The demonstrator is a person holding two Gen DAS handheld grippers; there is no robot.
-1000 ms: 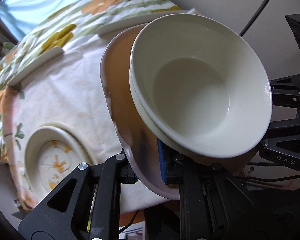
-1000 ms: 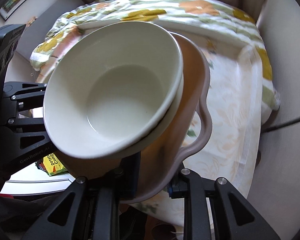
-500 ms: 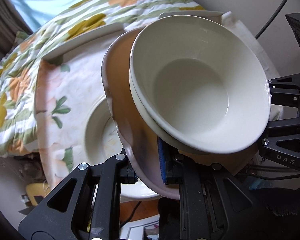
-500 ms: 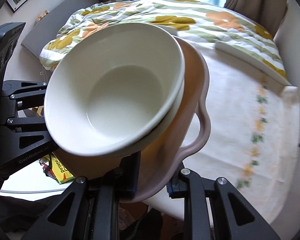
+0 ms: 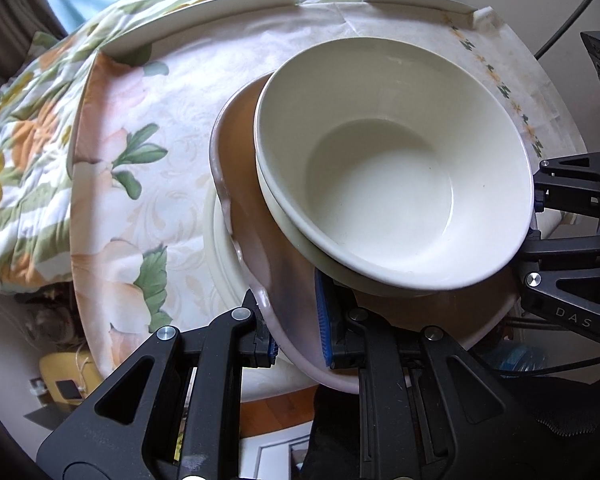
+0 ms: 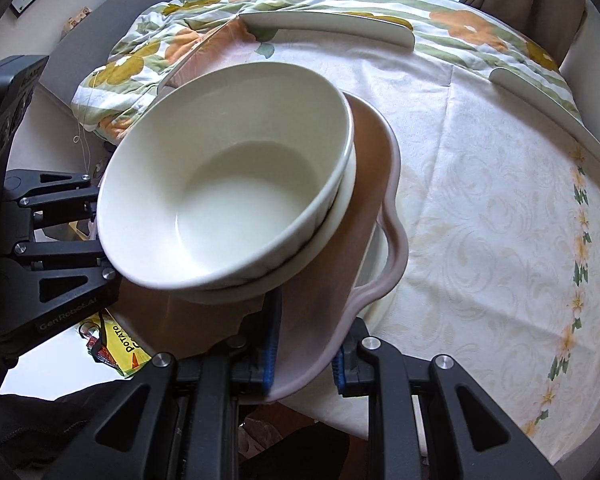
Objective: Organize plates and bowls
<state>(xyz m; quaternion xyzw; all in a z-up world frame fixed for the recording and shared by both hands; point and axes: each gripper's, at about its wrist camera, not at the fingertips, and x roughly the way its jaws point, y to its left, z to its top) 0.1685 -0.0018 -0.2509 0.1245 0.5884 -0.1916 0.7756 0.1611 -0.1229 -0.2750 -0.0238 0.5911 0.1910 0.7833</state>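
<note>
Both grippers hold one pink-rimmed plate with a brown face [image 5: 260,216] [image 6: 364,184] from opposite edges. My left gripper [image 5: 296,336] is shut on its near rim; my right gripper [image 6: 304,356] is shut on the other rim. Two nested white bowls [image 5: 388,168] [image 6: 228,200] ride on the plate. Just under the plate a white plate [image 5: 224,248] [image 6: 372,280] sits on the table, mostly hidden.
A round table with a floral cloth [image 5: 160,128] [image 6: 492,208] has raised white rim pieces [image 5: 416,0] [image 6: 332,24]. A flowered quilt [image 5: 16,128] lies beyond it. A yellow snack packet [image 6: 120,344] lies on the floor.
The held plate with its bowls has come lower over the table, above the white plate. Both grips are unchanged.
</note>
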